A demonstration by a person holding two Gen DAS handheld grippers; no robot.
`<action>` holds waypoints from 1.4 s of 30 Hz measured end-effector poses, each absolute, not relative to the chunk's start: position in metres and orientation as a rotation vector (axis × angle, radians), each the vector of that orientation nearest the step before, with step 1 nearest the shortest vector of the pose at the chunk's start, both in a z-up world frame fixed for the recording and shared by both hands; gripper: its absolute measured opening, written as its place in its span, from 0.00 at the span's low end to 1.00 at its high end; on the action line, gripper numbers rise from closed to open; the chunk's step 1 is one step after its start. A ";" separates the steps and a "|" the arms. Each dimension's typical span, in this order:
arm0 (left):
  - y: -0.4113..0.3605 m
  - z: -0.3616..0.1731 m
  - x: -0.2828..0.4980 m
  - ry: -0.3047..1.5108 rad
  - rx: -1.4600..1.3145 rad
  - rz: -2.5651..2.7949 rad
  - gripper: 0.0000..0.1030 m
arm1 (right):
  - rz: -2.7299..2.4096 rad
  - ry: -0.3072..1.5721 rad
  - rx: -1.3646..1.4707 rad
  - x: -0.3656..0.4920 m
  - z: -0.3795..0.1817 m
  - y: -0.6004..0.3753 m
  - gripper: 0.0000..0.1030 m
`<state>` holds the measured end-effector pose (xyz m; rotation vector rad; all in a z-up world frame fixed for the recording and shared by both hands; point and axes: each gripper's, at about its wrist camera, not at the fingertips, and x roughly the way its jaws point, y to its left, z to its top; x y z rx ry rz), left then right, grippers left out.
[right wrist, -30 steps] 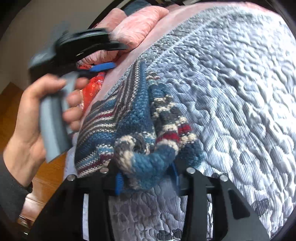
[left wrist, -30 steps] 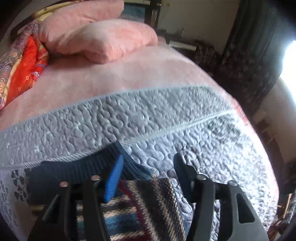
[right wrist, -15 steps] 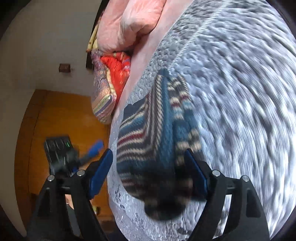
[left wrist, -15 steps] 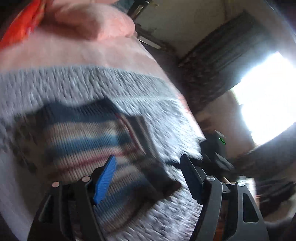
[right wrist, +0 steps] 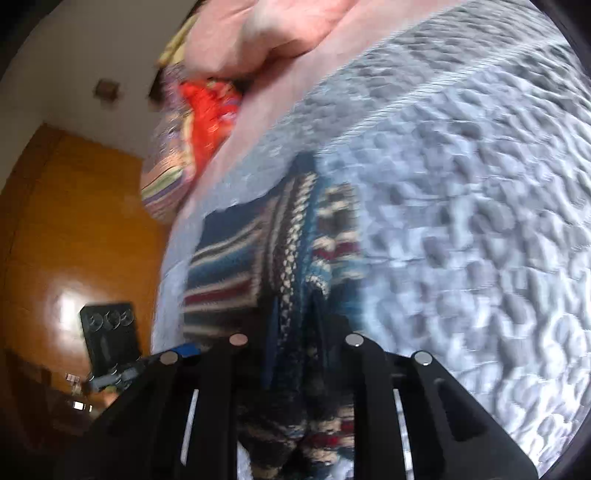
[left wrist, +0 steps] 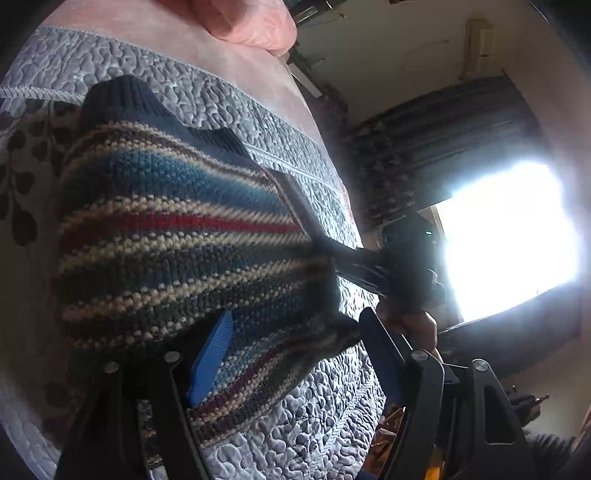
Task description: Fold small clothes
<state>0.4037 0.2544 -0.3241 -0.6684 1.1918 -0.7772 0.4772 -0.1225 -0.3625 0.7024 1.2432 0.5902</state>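
Right tongs [right wrist: 293, 325]: clenched on a bunched fold of the striped knit sweater [right wrist: 258, 258]; half a second ago they stood wide apart with the knit loose between them.
Left tongs [left wrist: 295, 354]: released, jaws wide, the blue pad [left wrist: 211, 360] just over the sweater's near edge, nothing gripped; they were just as wide a second ago.
Sweater: lies on the grey quilted bedspread [left wrist: 295, 424], folded narrow, navy ribbed hem [left wrist: 122, 96] toward the pillows.
What changed: the right side let go, then took a fresh bite on the same end, while the left swung round to face across the garment.
Meaning for the task: likely a re-grip ahead of another fold or a tidy-up; the fold looks partly made, not finished.
Left view only: clear stripes, the right tongs [left wrist: 369, 266] reaching in at the far edge, the bright window [left wrist: 509, 240], a dark curtain [left wrist: 436, 147].
Right view only: blurred; the pinch itself, the left tongs [right wrist: 184, 349] low at the side, wooden floor [right wrist: 66, 229], red patterned bedding [right wrist: 207, 110], pink pillow [right wrist: 266, 33].
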 end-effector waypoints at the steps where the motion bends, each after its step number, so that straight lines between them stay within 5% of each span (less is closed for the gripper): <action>1: 0.253 -0.326 0.401 1.199 -0.661 -0.773 0.69 | 0.563 1.285 0.700 0.478 -0.376 -0.123 0.17; 8: 0.258 -0.302 0.399 1.139 -0.693 -0.812 0.68 | 0.654 1.303 0.816 0.486 -0.374 -0.128 0.42; 11: 0.262 -0.310 0.404 1.164 -0.727 -0.784 0.68 | 0.678 1.385 0.741 0.495 -0.377 -0.107 0.39; 12: 0.261 -0.317 0.406 1.191 -0.735 -0.775 0.68 | 0.691 1.385 0.700 0.496 -0.373 -0.101 0.22; 16: 0.256 -0.329 0.407 1.215 -0.726 -0.772 0.66 | 0.674 1.242 0.612 0.495 -0.334 -0.103 0.17; 22: 0.248 -0.335 0.411 1.269 -0.697 -0.749 0.62 | 0.560 1.319 0.595 0.494 -0.381 -0.103 0.21; 28: 0.262 -0.296 0.435 1.189 -0.699 -0.797 0.62 | 0.618 1.254 0.748 0.507 -0.362 -0.123 0.34; 33: 0.264 -0.309 0.477 1.232 -0.678 -0.748 0.62 | 0.641 1.258 0.738 0.530 -0.363 -0.108 0.34; 34: 0.263 -0.323 0.483 1.284 -0.649 -0.710 0.61 | 0.627 1.279 0.719 0.530 -0.366 -0.109 0.26; 38: 0.266 -0.355 0.492 1.350 -0.577 -0.633 0.29 | 0.536 1.349 0.658 0.535 -0.392 -0.107 0.18; 42: 0.274 -0.330 0.484 1.311 -0.566 -0.637 0.44 | 0.551 1.255 0.620 0.518 -0.349 -0.119 0.23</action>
